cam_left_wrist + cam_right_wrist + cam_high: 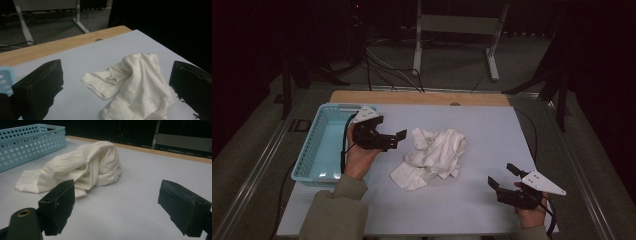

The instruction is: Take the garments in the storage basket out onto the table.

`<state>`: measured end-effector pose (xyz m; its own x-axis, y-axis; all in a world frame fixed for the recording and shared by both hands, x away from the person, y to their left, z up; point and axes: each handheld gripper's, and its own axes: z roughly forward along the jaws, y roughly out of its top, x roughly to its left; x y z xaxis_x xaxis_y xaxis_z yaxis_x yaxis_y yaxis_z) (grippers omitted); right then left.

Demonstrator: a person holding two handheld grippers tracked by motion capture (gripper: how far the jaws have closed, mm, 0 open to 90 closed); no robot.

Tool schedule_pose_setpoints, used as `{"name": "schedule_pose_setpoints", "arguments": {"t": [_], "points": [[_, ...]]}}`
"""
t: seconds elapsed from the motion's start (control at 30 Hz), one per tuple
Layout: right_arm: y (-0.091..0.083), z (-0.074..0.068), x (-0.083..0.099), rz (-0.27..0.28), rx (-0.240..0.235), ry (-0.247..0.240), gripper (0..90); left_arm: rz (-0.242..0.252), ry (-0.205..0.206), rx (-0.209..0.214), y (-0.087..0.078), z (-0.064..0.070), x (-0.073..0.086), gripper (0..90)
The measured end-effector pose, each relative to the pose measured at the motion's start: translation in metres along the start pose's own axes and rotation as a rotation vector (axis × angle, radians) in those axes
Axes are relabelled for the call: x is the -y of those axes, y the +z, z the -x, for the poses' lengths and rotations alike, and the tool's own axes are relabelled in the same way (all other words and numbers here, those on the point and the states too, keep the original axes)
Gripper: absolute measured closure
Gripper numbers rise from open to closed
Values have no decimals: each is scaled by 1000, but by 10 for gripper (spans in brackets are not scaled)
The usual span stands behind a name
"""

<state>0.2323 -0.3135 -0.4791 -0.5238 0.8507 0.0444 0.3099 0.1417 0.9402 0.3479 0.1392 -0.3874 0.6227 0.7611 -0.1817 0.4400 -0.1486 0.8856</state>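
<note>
Pale-blue perforated plastic forms the basket [314, 150] at the 9 o'clock edge of the table [482, 195], its long walls dotted with round holes and its floor bare — a receptacle set within reach of the person's left hand, presumably for the cloth. Just to its right the left gripper [397, 137] hovers over the grey mat, its black jaws standing apart and aimed toward 3 o'clock at the white cloth [432, 157]; in the left gripper view the cloth [135, 85] lies between and just beyond the two blocky pads, not yet touched. The cloth itself rests crumpled at the table's centre: soft, thin woven fabric, humped into loose folds, with one hemmed flat corner spread toward 7 o'clock. At 4 o'clock, well apart from the cloth, the right gripper [502, 176] also stands with its jaws wide apart and holds nothing, pointing toward 10 o'clock — a waiting pose, it seems. A strip of bare wood [417, 97] edges the table at 12 o'clock.
</note>
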Motion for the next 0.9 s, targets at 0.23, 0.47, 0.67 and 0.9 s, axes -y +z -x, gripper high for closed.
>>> {"name": "schedule_pose_setpoints", "arguments": {"t": [0.23, 0.47, 0.67, 0.9], "points": [[0, 0, 0, 2, 2, 0, 140, 11, 10, -32, -14, -7, 4, 6], [-1, 0, 0, 5, 2, 0, 140, 24, 10, -57, -27, -15, 11, 6], [-1, 0, 0, 7, 3, 2, 139, 24, 12, -89, -39, -22, 21, 6], [-1, 0, 0, 9, 3, 3, 139, 26, 4, -113, -46, -27, 30, 6]]}}
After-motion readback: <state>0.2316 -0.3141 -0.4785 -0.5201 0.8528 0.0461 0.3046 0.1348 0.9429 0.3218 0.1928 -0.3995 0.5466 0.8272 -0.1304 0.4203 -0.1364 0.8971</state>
